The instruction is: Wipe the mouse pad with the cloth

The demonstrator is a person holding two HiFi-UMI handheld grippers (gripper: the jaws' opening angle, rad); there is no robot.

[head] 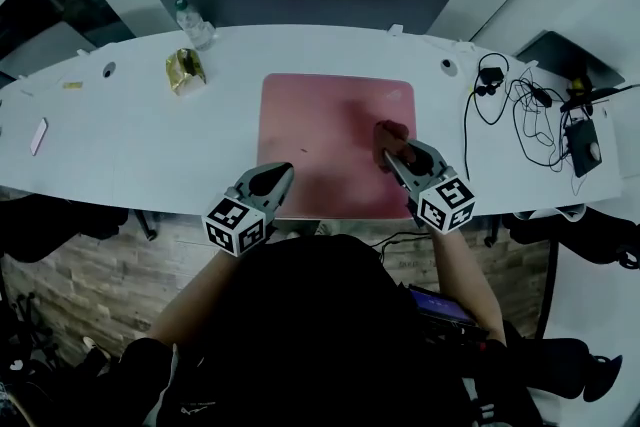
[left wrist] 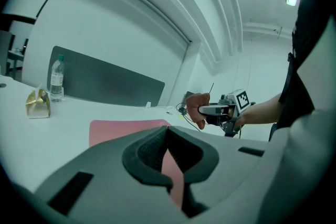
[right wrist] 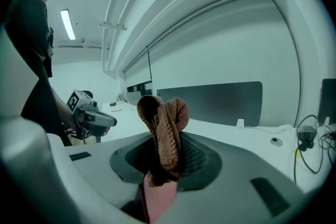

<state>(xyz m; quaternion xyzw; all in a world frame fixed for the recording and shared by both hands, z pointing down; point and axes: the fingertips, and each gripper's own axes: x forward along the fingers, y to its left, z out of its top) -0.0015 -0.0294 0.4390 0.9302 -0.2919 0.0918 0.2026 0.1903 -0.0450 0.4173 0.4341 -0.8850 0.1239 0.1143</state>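
Left tool (head: 272,181) hovers at the near-left edge of the pink pad (head: 320,130), jaws together on nothing; it could pin that corner so the pad doesn't slide on the counter (head: 130,135); over the pad's right side the bunched cloth (head: 390,135) sits clamped in the right tool (head: 402,155), seemingly lifted clear; best to lower it flat, press lightly, sweep in overlapping strokes and stay inside the edges.
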